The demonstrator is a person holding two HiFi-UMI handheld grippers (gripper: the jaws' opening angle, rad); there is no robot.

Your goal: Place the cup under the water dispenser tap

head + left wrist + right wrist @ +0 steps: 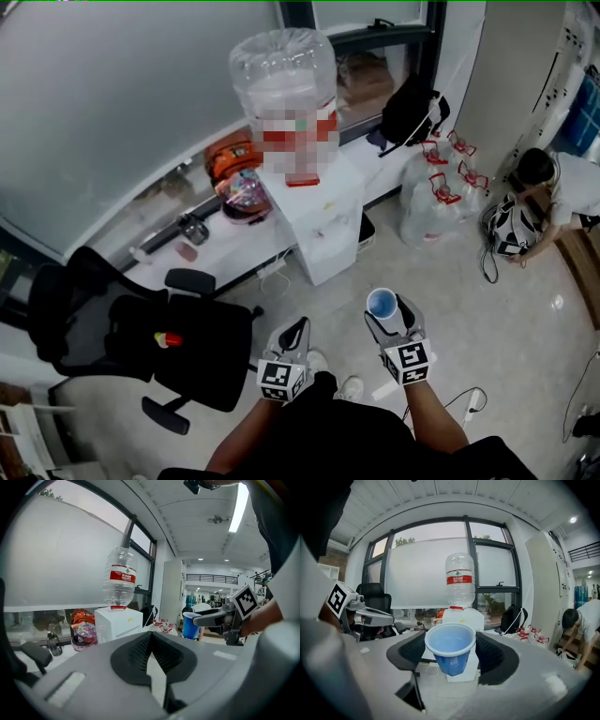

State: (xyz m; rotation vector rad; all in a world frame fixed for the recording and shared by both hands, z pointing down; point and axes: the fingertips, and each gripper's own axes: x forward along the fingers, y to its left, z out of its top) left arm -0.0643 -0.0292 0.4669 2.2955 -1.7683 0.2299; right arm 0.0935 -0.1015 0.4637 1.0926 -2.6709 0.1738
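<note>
Blue plastic cup [450, 648] stands upright at the centre of the right gripper view, clamped between the two dark fingers [497, 656] of the right gripper [452, 663], one pad against each side of its wall. In the head view it hangs over the floor at lower centre-right, well apart from the white water dispenser [319, 211] and its bottle [281, 70] in the upper middle. The left gripper [151, 641], at the cup's lower left, has its fingers pressed together on nothing.

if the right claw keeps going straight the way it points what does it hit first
Probably the white box-shaped water dispenser, dead ahead behind the blue plastic cup it holds; nothing else shows between, depth unclear.
</note>
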